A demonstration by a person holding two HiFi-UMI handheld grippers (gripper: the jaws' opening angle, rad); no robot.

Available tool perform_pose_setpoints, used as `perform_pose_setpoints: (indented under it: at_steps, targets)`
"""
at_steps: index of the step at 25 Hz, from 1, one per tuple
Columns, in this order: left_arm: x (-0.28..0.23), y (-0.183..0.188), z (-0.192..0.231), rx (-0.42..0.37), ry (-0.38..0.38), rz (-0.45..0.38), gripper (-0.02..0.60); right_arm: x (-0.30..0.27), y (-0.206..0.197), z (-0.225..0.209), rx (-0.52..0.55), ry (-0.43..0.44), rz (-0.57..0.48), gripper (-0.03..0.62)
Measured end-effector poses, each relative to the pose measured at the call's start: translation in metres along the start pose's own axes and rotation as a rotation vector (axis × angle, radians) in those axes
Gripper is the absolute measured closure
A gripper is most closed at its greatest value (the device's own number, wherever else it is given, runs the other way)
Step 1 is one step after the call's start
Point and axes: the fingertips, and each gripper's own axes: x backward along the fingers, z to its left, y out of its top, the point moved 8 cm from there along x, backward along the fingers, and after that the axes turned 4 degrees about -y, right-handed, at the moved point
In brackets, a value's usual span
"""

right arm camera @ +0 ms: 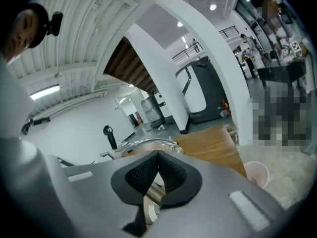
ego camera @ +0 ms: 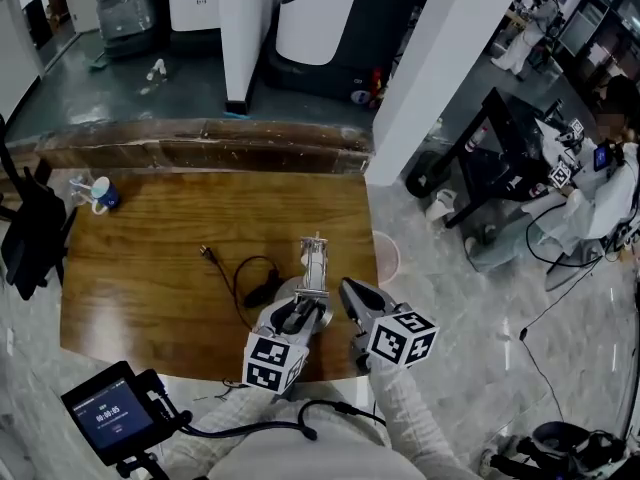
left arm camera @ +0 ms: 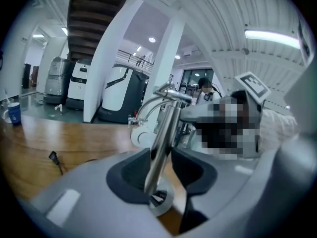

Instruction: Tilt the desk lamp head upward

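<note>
Head view, blue mug (ego camera: pixel 101 195) far-left, cable (ego camera: pixel 262 292) beside lamp (ego camera: pixel 314 264)

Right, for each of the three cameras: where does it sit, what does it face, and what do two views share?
Head view: on the head, steeply down: wooden table, desk lamp, left gripper, right gripper.
Left gripper view: along its open jaws astride the lamp's pole.
Right gripper view: along its shut jaws, lamp beyond.
All share the lamp.

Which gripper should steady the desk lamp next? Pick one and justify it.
Left. The left gripper has its jaws apart with the lamp's metal stem between them, so it likely only has to close. The right gripper is shut and empty, off to one side.
</note>
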Motion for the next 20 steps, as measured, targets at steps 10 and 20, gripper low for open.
perform_pose_setpoints:
  at_steps: [10, 20]
  targets:
    - [0.008, -0.006, -0.002, -0.021, 0.031, -0.001, 0.43, -0.037, 0.021, -0.003, -0.545, 0.396, 0.109, 0.526]
    - [0.008, -0.007, -0.006, -0.03, 0.045, 0.005, 0.425, -0.058, 0.007, -0.016, -0.845, 0.516, 0.227, 0.513]
